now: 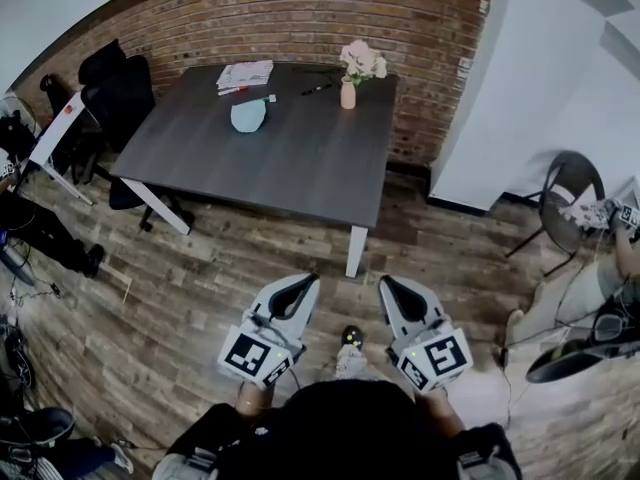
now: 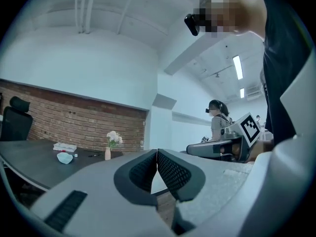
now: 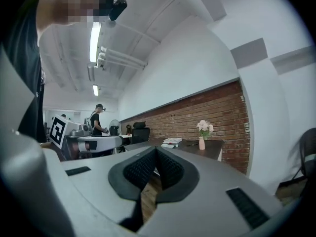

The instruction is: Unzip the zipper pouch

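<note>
Brick wall (image 1: 300, 13), dark table (image 1: 290, 163) with blue pouch (image 1: 248, 115); left tool (image 1: 303, 282), right tool (image 1: 388, 284) closed, empty.

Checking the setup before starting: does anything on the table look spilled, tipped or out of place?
Nothing stands out. The vase stands upright, the blue pouch lies near the papers, a pen lies beside the vase, and no spill shows on the table.
</note>
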